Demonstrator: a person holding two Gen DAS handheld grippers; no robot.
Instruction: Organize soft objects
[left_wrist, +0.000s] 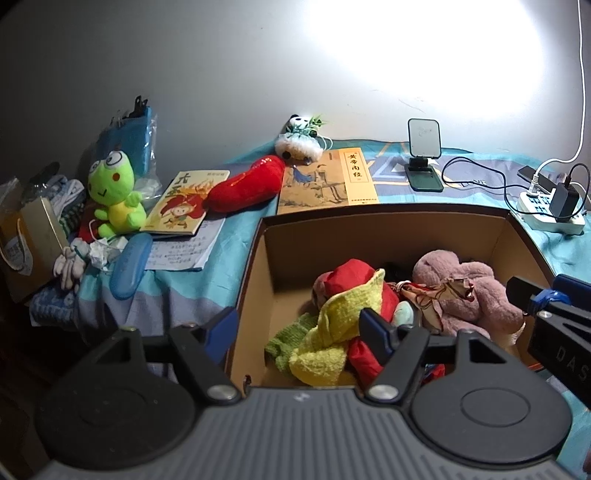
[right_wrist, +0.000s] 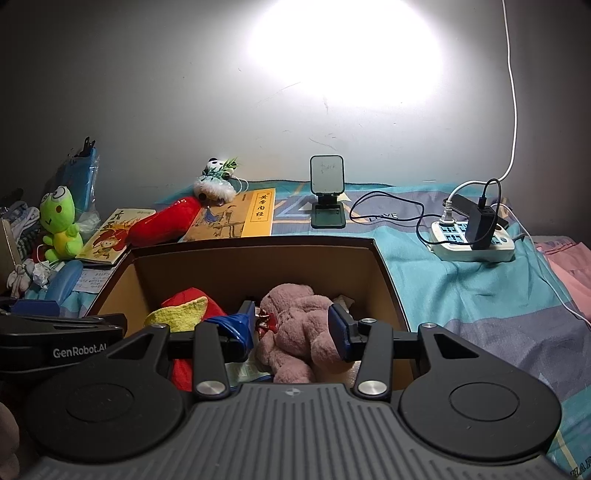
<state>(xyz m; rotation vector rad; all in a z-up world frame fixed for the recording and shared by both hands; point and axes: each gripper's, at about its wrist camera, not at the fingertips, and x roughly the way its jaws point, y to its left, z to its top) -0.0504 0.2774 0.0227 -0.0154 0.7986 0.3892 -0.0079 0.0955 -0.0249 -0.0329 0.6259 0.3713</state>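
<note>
Soft toys & cloths, most already in open brown cardboard box (left_wrist: 258, 266), lower centre of both views. Inside: mauve-pink plush animal (left_wrist: 465, 295) at right, red fabric bundle (left_wrist: 354, 273) w/ yellow knit cloth (left_wrist: 332, 332) draped over it at left, green knit cloth (left_wrist: 291, 336) at lower left corner of the pile.

Left gripper (left_wrist: 297, 328): tongs spread wide, nothing between them. Left finger sits outside the box's left wall, right finger over the yellow cloth; contact w/ cloth can't tell.

Right gripper (right_wrist: 291, 325): tongs partly spread, straddling the pink plush low in box. Right pad (right_wrist: 338, 328) looks against the plush flank; left pad near its other side, beside a small red-patterned item. Whether it pinches can't tell.

Outside box, on teal-and-grey bedsheet (right_wrist: 461, 291):
- green frog plush (left_wrist: 114, 192), sitting upright, mid-left of left view.
- long red chilli-shaped plush (left_wrist: 243, 184), lying across two books, above box's upper-left corner.
- small panda plush w/ white fluffy trim (left_wrist: 301, 138), against wall, upper centre.
- orange cartoon-cover book (left_wrist: 177, 206) & yellow-brown book w/ Chinese title (left_wrist: 332, 181).
- blue oval case (left_wrist: 129, 266), lower left of frog.
- dark green phone stand (right_wrist: 328, 195), upper centre of right view.
- white power strip w/ black charger plugged in (right_wrist: 474, 240), right side, cables trailing.
</note>
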